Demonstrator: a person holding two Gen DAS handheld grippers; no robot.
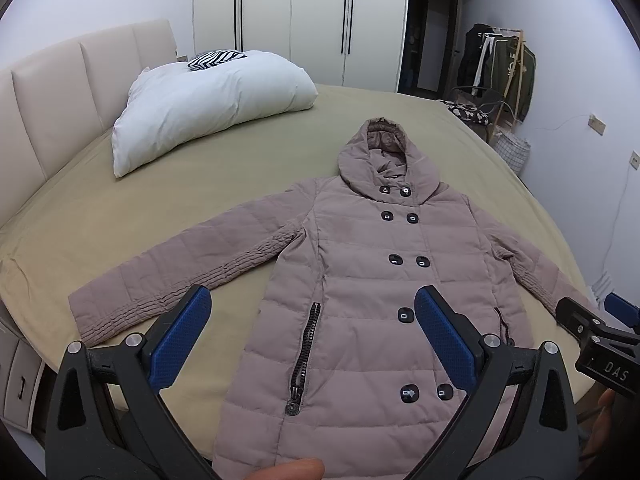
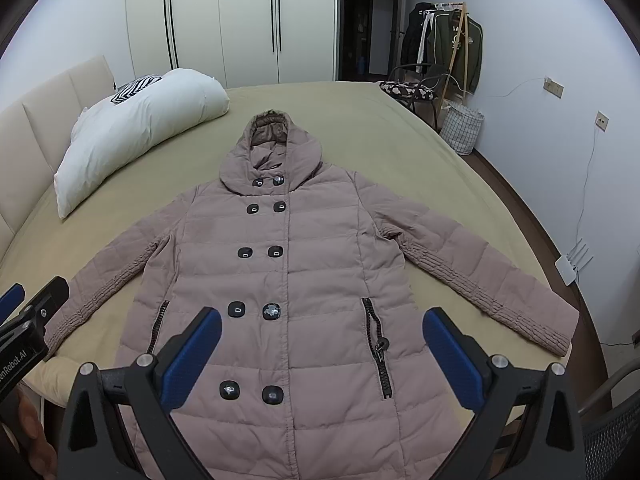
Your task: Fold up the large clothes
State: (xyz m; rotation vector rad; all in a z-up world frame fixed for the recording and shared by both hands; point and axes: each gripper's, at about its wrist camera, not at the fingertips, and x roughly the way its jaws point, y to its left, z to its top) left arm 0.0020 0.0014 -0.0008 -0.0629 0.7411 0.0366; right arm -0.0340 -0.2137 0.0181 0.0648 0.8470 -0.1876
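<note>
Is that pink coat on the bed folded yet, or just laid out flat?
Laid out flat. The coat lies front up on the bed, both sleeves spread out to the sides, hood at the top, nothing folded over.

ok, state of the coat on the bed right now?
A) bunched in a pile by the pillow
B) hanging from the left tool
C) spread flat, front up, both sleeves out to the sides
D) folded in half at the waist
C: the mauve quilted hooded coat lies flat on the olive-green bed sheet, buttons up, both sleeves spread; left tool and right tool are open above it, gripping nothing.
</note>
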